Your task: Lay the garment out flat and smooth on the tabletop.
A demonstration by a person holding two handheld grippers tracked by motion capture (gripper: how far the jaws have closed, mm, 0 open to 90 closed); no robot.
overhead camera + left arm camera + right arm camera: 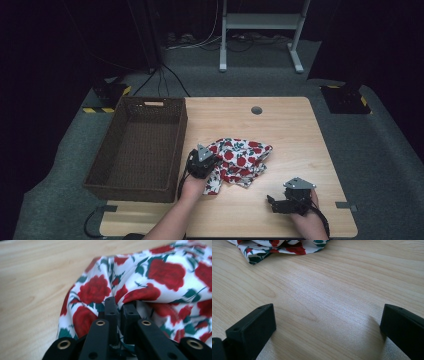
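The left gripper (207, 161) pinches the cloth's (242, 159) near-left edge beside the basket (137, 186); the right gripper (281, 202) rests open.

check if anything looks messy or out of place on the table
The rose-print cloth lies crumpled in a heap mid-table rather than flat or folded, beside the basket. The left gripper is shut on a bunched fold of it. The right gripper is open over bare wood. Nothing looks spilled or damaged.
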